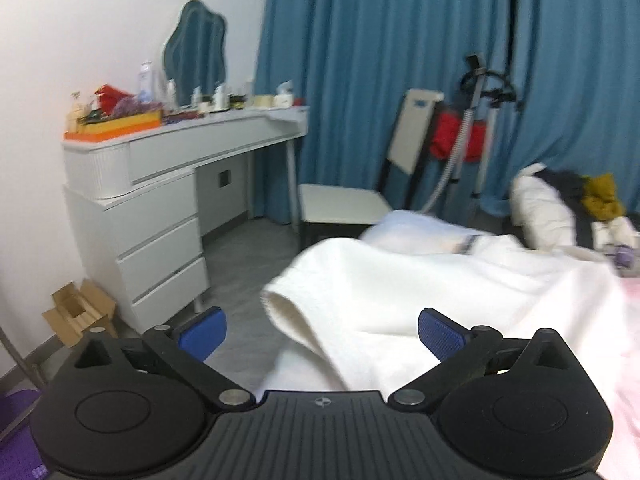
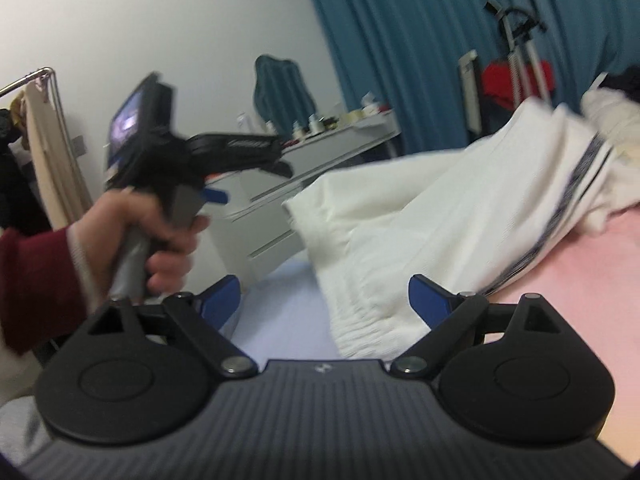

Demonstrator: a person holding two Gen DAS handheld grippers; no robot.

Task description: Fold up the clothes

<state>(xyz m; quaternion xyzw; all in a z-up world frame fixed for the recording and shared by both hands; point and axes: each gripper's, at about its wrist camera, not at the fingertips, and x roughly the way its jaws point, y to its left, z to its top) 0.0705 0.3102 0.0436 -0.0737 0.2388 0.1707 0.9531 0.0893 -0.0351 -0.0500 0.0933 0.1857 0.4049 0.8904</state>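
Now both jaws wide, empty: left gripper (image 1: 322,334), right gripper (image 2: 324,300) over white trousers (image 2: 420,232) on bed, positioned for next fold.

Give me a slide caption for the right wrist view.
Right gripper, jaws open, faces a white garment on the bed while a hand holds the left gripper alongside.

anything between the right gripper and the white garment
Nothing visible. The right gripper is open, and the white garment lies on the bed right ahead of its fingers, its ribbed hem nearest.
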